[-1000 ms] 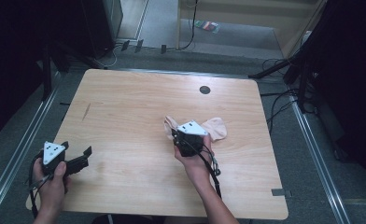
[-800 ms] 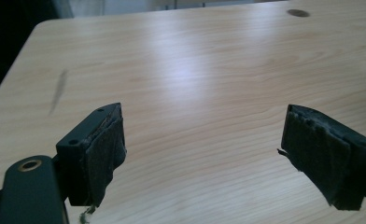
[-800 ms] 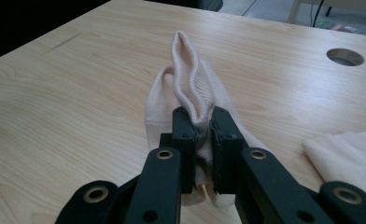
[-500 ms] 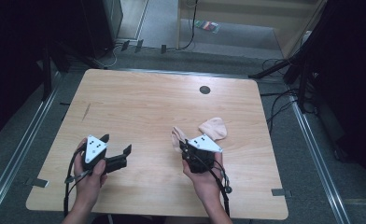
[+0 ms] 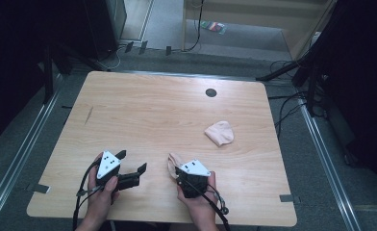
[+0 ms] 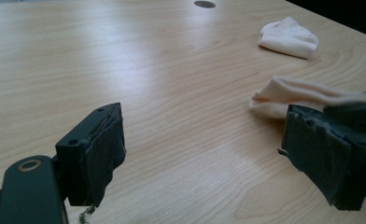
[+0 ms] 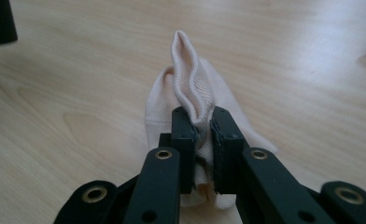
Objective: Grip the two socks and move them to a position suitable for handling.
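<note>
Two pale pink socks are on the wooden table [image 5: 143, 110]. One sock [image 5: 219, 133] [image 6: 288, 37] lies bunched at mid right. The other sock [image 5: 171, 161] [image 7: 190, 79] [image 6: 302, 95] is near the front edge, and my right gripper [image 5: 176, 169] [image 7: 203, 135] is shut on its ribbed cuff, which stands up in a fold above the jaws. My left gripper [image 5: 131, 162] [image 6: 209, 154] hovers low just left of that sock, open, with nothing between its pads [image 6: 99, 154].
A dark round grommet [image 5: 210, 92] sits in the table's far middle. Cables trail from both grippers over the front edge. Dark stands and floor cables [image 5: 292, 106] lie beyond the right side. Bare wood spreads across the left and far half.
My right gripper has pulled one sock toward the front edge, away from the other, which stayed at mid right. My left gripper has come in from the left edge toward the held sock.
</note>
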